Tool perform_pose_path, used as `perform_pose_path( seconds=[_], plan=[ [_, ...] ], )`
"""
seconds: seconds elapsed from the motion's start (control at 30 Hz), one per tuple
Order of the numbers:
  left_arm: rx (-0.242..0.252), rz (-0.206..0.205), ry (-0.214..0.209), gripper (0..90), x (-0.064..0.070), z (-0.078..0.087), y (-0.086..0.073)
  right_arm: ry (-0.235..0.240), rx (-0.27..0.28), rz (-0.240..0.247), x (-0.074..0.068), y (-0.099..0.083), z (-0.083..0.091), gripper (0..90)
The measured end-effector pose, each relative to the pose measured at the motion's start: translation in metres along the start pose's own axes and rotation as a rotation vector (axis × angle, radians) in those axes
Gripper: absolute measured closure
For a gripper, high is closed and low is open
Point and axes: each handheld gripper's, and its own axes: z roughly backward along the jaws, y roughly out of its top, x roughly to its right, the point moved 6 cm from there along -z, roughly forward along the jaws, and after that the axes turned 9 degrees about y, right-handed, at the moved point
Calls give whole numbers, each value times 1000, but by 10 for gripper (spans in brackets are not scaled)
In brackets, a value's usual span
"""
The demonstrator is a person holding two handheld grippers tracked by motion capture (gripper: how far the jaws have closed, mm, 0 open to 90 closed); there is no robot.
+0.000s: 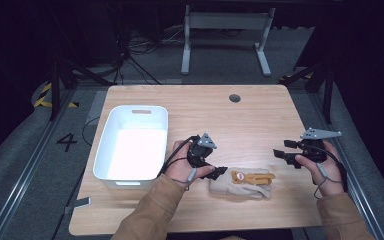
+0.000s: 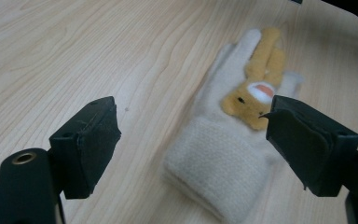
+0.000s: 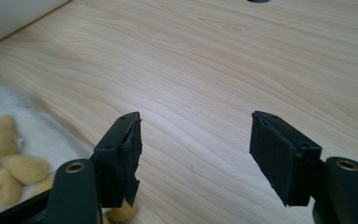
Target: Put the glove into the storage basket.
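Observation:
A cream knitted glove (image 1: 242, 184) with a tan plush animal (image 1: 245, 176) sewn on it lies flat on the wooden table near the front edge. My left gripper (image 1: 219, 171) is open at the glove's cuff end. In the left gripper view its jaws stand wide apart on either side of the glove's cuff (image 2: 219, 161), with nothing between them. My right gripper (image 1: 281, 155) hovers open to the right of the glove, apart from it. The right gripper view has the gripper (image 3: 196, 128) over bare wood, with the glove (image 3: 32, 135) at its lower left.
A white plastic bin (image 1: 130, 150) stands on the table's left half, close to my left hand; its corner (image 3: 9, 14) edges into the right gripper view. A round cable hole (image 1: 234, 98) sits near the far edge. Bare wood (image 1: 250, 130) lies between and beyond the grippers.

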Motion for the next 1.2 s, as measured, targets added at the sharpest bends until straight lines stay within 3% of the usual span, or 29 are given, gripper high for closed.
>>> perform_pose_path(
  seconds=[0.13,0.3,0.47,0.67,0.87,1.0,1.2],
  plan=[
    [47,-14,6,187,1,-5,-1,-11,3,-2,6,-3,-1,335],
    [103,-19,-33,194,9,-10,-4,-12,1,-8,9,-6,-1,333],
    [96,-26,-76,191,15,-16,-11,-9,3,-1,9,-5,-1,332],
    [62,-76,-121,189,25,-25,-17,4,-2,5,7,-4,-2,328],
    [63,-97,-125,192,26,-35,-18,9,-10,8,7,-5,-4,326],
    [32,-139,-167,188,32,-41,-23,6,-7,12,6,-5,-3,326],
    [25,-146,-170,182,33,-47,-27,6,-8,12,6,-6,-2,326]
  ],
)
